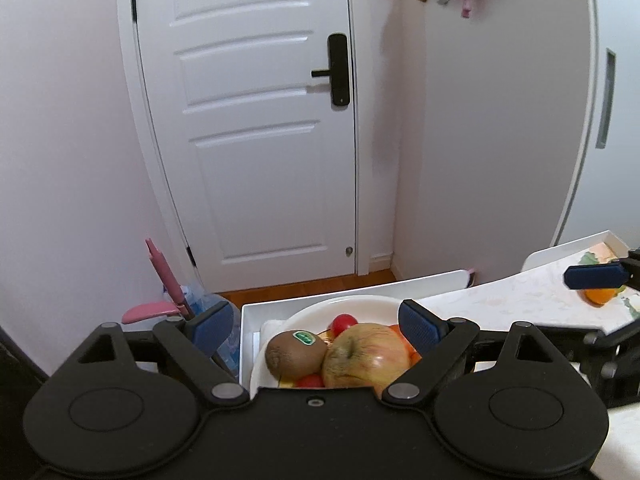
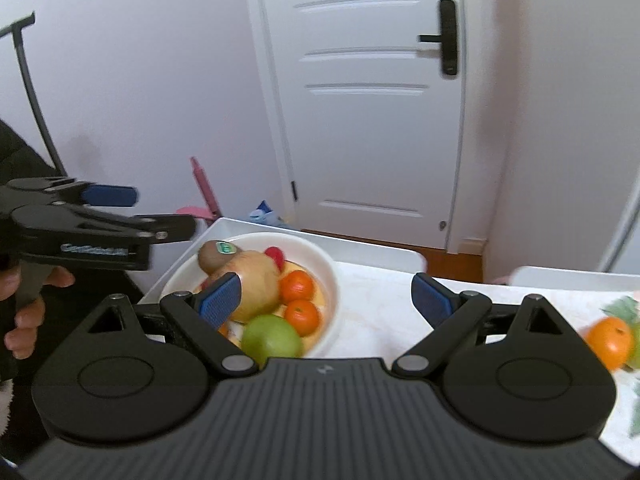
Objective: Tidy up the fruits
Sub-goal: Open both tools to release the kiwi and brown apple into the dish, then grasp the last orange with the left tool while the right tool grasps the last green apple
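Jaws of both the left gripper (image 1: 316, 330) and right gripper (image 2: 326, 300) stand wide, empty, above the surface (image 2: 380, 300); kiwi (image 1: 295, 354), apple (image 1: 366, 356) and tangerines (image 2: 297, 285) fill the white bowl (image 2: 326, 268).

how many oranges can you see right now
3: two small oranges side by side in the white bowl, and one orange out on the table at right. More may be hidden under the other fruit.
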Demonstrator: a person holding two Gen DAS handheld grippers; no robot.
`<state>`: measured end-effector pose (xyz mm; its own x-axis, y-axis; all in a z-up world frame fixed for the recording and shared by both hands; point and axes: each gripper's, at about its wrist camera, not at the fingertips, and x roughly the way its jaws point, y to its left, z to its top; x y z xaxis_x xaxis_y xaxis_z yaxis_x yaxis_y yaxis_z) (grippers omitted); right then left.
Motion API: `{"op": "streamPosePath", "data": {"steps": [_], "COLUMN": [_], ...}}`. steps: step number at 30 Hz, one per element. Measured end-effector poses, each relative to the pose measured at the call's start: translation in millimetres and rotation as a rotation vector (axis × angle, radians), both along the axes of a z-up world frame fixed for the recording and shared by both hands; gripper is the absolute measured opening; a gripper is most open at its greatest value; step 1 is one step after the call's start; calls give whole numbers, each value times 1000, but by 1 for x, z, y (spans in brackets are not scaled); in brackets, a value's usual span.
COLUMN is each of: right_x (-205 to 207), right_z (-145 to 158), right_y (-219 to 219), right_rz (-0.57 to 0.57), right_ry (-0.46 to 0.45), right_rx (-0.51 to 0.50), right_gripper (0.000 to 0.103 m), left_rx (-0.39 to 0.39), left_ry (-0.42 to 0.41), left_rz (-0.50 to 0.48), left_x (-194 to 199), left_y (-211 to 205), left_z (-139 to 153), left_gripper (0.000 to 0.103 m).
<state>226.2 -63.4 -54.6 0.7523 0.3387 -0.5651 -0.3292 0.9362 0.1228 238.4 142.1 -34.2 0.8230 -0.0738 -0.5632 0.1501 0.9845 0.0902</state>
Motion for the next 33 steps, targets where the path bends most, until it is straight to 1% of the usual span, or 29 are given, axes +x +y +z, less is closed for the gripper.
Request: {"op": "streamPosePath", "data": {"steps": [3, 4, 5, 6, 8, 9, 10, 11, 12, 13, 20, 24, 27, 30, 33], "right_x": [-13, -23, -28, -28, -36, -45, -49, -52, -52, -58, -71, -70, -65, -56, -46], "right_z": [8, 12, 14, 14, 17, 18, 19, 20, 20, 19, 17, 10, 0, -12, -26], "right_y": [-27, -47, -57, -57, -79, -99, -111, -120, -120, -141, -212, -252, -277, -296, -310], "right_rz": [-23, -36, -44, -44, -56, -69, -74, -79, -79, -85, -91, -100, -109, -111, -100], "right_ry": [-7, -12, -12, -12, -10, -8, -6, -5, -5, 1, -4, -5, 1, 11, 25], "right_rx": [-2, -7, -10, -10, -13, -23, -28, -32, -32, -41, -76, -99, -111, -124, -131], "right_gripper": [103, 103, 103, 103, 103, 103, 103, 103, 103, 103, 103, 103, 103, 103, 103], "left_rx": [-6, -9, -13, -13, -12, -11, -12, -13, -15, -18, -30, -23, -20, -11, 17], "left_ry": [-10, -13, -16, -19, -24, -25, -26, -29, -32, -32, -23, -13, 5, 25, 38], "left_rz": [17, 23, 27, 30, 34, 35, 36, 35, 34, 32, 5, -38, -89, -158, -238], "left_x": [-19, -25, -31, -36, -45, -50, -54, -59, -63, -66, -79, -76, -66, -51, -35], "left_y": [-15, -21, -28, -34, -48, -56, -65, -72, -81, -90, -159, -200, -228, -253, -276], "left_z": [9, 11, 13, 15, 17, 19, 20, 22, 23, 24, 19, 9, -2, -16, -33], "left_gripper": [93, 93, 93, 93, 93, 93, 93, 93, 93, 93, 93, 93, 93, 93, 93]}}
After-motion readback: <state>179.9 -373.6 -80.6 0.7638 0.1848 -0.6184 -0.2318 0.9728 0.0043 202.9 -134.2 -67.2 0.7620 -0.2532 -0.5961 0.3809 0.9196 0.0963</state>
